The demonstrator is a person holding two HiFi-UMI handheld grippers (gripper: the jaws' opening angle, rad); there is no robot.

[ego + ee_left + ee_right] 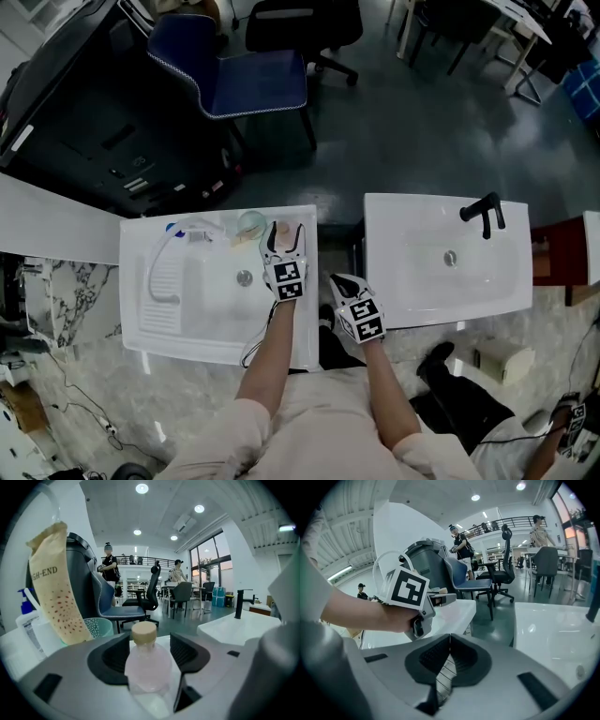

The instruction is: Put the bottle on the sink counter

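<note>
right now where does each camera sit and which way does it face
Head view: on the head, looking steeply down at the left-hand sink and right-hand sink; both forearms, left gripper, right gripper show.
Left gripper view: on the left gripper, looking along its jaws, shut on the bottle, toward office chairs.
Right gripper view: on the right gripper, jaws shut, empty, looking at the left gripper and its hand.
Shared: head and left gripper views both show the black tap.
</note>
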